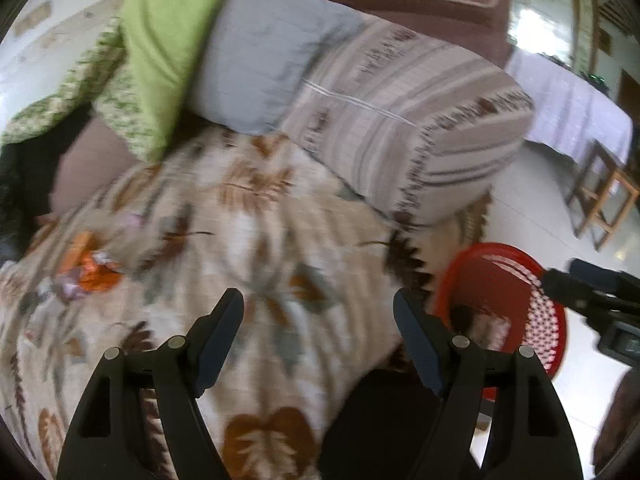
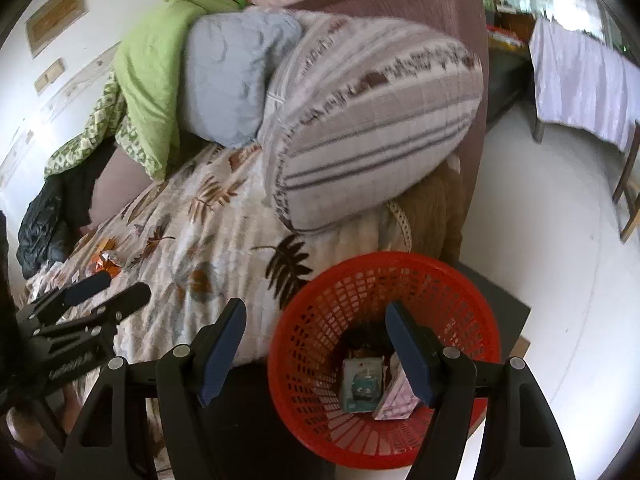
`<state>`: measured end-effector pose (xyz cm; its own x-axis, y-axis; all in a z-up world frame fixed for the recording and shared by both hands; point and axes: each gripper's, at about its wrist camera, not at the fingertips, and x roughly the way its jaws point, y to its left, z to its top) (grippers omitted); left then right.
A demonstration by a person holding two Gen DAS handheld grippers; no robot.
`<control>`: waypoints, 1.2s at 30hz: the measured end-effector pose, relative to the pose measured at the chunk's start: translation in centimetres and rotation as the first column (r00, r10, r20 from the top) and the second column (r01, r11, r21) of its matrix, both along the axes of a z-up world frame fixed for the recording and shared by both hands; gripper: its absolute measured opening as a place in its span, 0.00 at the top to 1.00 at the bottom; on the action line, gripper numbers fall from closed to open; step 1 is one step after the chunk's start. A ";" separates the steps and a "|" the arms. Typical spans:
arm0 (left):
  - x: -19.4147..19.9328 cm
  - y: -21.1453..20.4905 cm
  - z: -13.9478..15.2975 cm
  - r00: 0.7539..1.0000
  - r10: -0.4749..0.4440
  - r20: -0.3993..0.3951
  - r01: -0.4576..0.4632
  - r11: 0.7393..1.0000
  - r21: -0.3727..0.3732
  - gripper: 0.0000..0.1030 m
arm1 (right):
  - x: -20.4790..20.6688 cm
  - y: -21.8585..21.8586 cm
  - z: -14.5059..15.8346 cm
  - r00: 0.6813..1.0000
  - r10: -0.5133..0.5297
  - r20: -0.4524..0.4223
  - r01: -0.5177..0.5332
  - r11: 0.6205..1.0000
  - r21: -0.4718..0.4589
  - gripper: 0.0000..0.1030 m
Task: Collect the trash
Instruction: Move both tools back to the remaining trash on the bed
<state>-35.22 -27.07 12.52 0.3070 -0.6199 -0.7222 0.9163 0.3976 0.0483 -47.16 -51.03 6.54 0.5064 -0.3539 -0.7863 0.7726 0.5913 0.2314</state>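
Left gripper [image 1: 318,312] hangs over the bed's leaf-print blanket [image 1: 248,216], fingers spread wide, nothing between them. The left wrist view is smeared by motion blur.

Right gripper [image 2: 316,322] sits above the near rim of the red basket [image 2: 440,280], fingers spread apart and empty. The right finger overlaps the basket's opening; the left finger lies over the blanket edge.

The basket stands on the floor just beside the bed. Inside it lie a small teal-and-white packet [image 2: 362,386] and a pale pink patterned carton [image 2: 396,398], side by side at the bottom.

More trash is on the blanket: an orange crumpled wrapper [image 1: 90,268] with silvery foil, among other small scraps that are too blurred to identify. It lies well apart from the basket, toward the left of both views.

A striped bolster [image 2: 372,120] lies across the bed, with a grey pillow [image 2: 228,80] and a green cloth [image 2: 148,72] behind it.
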 end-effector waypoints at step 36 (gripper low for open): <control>15.2 19.3 -3.4 0.807 0.577 0.125 -0.585 0.811 0.028 0.20 | 14.5 9.7 3.5 0.926 0.375 0.034 -0.373 0.926 -0.051 0.19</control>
<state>-19.99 -7.75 9.11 0.6712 -0.2562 -0.6956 0.5029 0.8468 0.1734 -32.62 -41.33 10.03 0.6413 -0.1654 -0.7492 0.4834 0.8454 0.2272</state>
